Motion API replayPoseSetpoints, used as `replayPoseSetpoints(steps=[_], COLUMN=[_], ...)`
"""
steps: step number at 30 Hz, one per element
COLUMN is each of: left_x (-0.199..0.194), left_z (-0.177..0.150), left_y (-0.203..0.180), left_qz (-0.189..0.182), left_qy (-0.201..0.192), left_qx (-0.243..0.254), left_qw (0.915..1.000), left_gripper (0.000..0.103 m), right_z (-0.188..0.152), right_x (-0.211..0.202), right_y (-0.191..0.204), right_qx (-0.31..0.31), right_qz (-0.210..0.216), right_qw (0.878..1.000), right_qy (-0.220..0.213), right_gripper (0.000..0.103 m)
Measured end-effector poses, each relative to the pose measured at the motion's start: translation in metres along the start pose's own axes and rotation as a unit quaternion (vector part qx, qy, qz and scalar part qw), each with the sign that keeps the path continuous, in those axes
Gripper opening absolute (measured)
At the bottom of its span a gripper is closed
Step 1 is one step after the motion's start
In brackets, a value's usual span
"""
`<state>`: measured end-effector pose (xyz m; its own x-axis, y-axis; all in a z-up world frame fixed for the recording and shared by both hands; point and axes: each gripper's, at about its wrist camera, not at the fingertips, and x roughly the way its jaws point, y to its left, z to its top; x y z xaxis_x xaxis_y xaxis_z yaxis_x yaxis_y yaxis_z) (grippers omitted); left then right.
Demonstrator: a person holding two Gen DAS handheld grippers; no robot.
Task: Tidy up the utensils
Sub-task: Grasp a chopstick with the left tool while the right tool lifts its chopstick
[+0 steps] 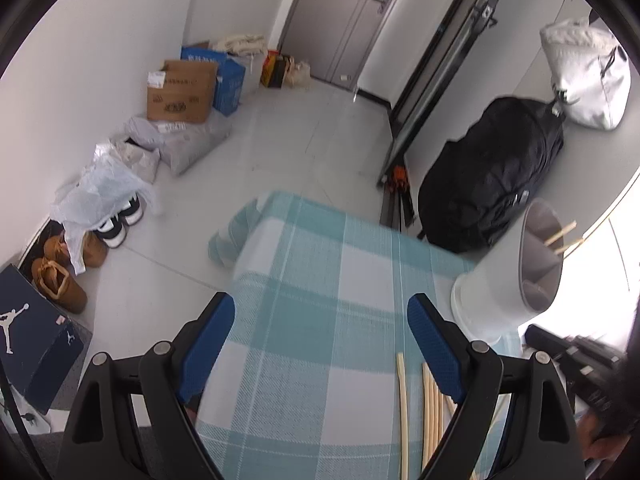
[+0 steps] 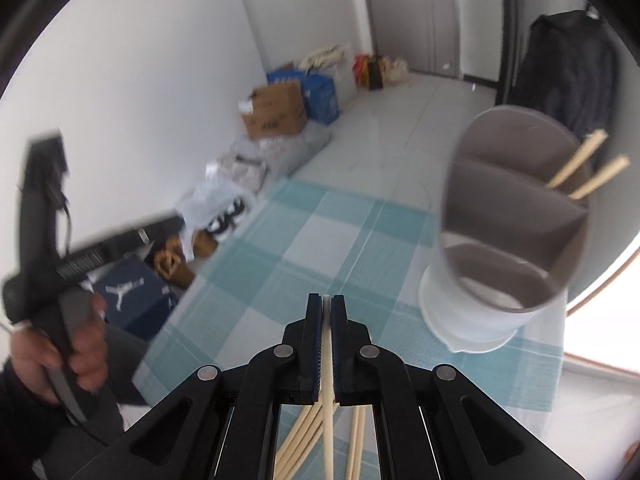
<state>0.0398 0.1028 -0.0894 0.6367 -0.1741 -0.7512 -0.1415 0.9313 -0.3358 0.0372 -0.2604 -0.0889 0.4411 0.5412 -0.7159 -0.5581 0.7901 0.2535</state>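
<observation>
My right gripper [image 2: 327,304] is shut on a pale wooden chopstick [image 2: 328,384], held above the checked cloth. Several more chopsticks [image 2: 298,444] lie on the cloth beneath it. A white utensil holder [image 2: 508,248] with grey divided compartments stands to the right and ahead; two chopsticks [image 2: 588,168] stand in its far compartment. My left gripper [image 1: 320,320] is open and empty over the cloth. Loose chopsticks [image 1: 430,412] lie by its right finger, and the holder [image 1: 516,280] stands further right.
The teal and white checked cloth [image 1: 320,272] covers the table. A black backpack [image 1: 492,172] and a white bag [image 1: 588,76] sit beyond the holder. Boxes, bags and shoes [image 1: 76,256] line the floor at the left wall.
</observation>
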Motion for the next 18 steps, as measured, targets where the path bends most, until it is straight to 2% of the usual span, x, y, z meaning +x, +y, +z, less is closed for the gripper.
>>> replayPoseSetpoints(steps=[4, 8, 12, 18], left_x=[0.017, 0.032, 0.044, 0.065], left_z=[-0.014, -0.03, -0.039, -0.042], left_y=[-0.015, -0.037, -0.056, -0.072], left_qz=[0.009, 0.033, 0.031, 0.058], left_qy=[0.048, 0.087, 0.123, 0.161], left_qx=[0.031, 0.095, 0.127, 0.155], left_qw=[0.9984, 0.9911, 0.9838, 0.9729], left_gripper=[0.085, 0.085, 0.085, 0.085], right_z=[-0.006, -0.017, -0.024, -0.033], right_x=[-0.031, -0.056, -0.067, -0.076], right_y=[-0.01, -0.023, -0.036, -0.049], right_qx=[0.016, 0.035, 0.058, 0.077], right_qz=[0.019, 0.03, 0.036, 0.036], right_qw=[0.998, 0.994, 0.991, 0.989], right_qy=[-0.054, -0.096, -0.115, -0.124], right_gripper=[0.003, 0.003, 0.003, 0.003])
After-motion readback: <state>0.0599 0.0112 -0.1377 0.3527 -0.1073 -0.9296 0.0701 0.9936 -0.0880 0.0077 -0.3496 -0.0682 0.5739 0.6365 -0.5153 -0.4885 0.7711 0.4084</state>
